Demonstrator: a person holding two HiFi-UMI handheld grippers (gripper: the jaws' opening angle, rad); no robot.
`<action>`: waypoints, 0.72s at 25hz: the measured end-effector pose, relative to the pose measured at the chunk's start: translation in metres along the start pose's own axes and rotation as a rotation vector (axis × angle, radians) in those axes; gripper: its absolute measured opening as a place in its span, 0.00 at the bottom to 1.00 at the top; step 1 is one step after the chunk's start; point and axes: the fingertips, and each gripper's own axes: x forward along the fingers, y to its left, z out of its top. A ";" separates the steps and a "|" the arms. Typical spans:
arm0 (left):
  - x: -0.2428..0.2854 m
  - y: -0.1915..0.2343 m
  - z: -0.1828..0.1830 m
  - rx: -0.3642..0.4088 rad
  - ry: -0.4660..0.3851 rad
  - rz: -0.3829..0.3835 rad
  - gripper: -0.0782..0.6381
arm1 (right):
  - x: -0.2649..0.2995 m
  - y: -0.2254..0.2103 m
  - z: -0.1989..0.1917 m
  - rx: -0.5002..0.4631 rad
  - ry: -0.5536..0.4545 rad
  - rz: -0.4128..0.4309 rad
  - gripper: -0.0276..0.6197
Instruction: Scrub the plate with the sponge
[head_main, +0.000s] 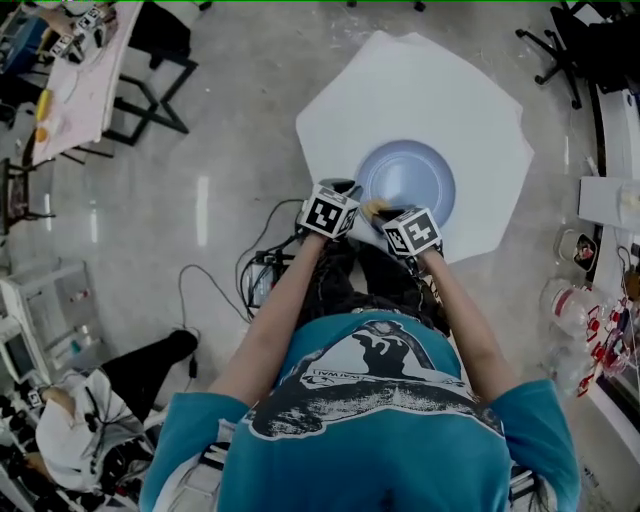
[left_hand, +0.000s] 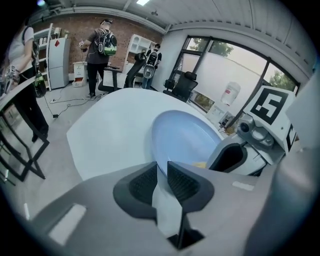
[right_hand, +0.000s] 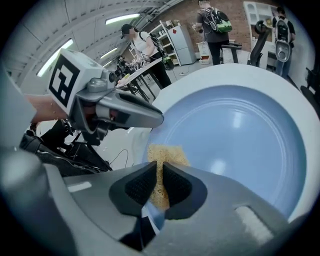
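A pale blue plate (head_main: 408, 178) lies on a white table (head_main: 400, 80). My left gripper (head_main: 347, 190) is at the plate's near left rim, and in the left gripper view its jaws (left_hand: 161, 170) are shut on the plate's (left_hand: 185, 137) edge. My right gripper (head_main: 388, 218) is at the near rim just to the right and is shut on a yellow sponge (head_main: 376, 207). In the right gripper view the sponge (right_hand: 164, 154) sticks out between the pads and rests on the plate's (right_hand: 240, 130) near left part. The left gripper (right_hand: 115, 112) shows close beside it.
Cables (head_main: 262, 268) lie on the floor left of the table. A desk (head_main: 80, 80) stands at far left and an office chair (head_main: 560, 40) at top right. A shelf with bottles (head_main: 600, 310) runs along the right. People (left_hand: 100, 47) stand beyond the table.
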 end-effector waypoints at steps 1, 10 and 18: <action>0.002 0.000 -0.001 0.006 0.011 0.008 0.23 | -0.002 -0.001 -0.005 0.005 0.008 0.002 0.10; 0.005 0.005 0.003 0.040 0.062 0.061 0.22 | -0.030 -0.030 -0.036 -0.002 0.060 -0.127 0.10; 0.006 0.002 -0.007 0.076 0.110 0.068 0.23 | -0.056 -0.082 -0.037 0.113 0.005 -0.222 0.10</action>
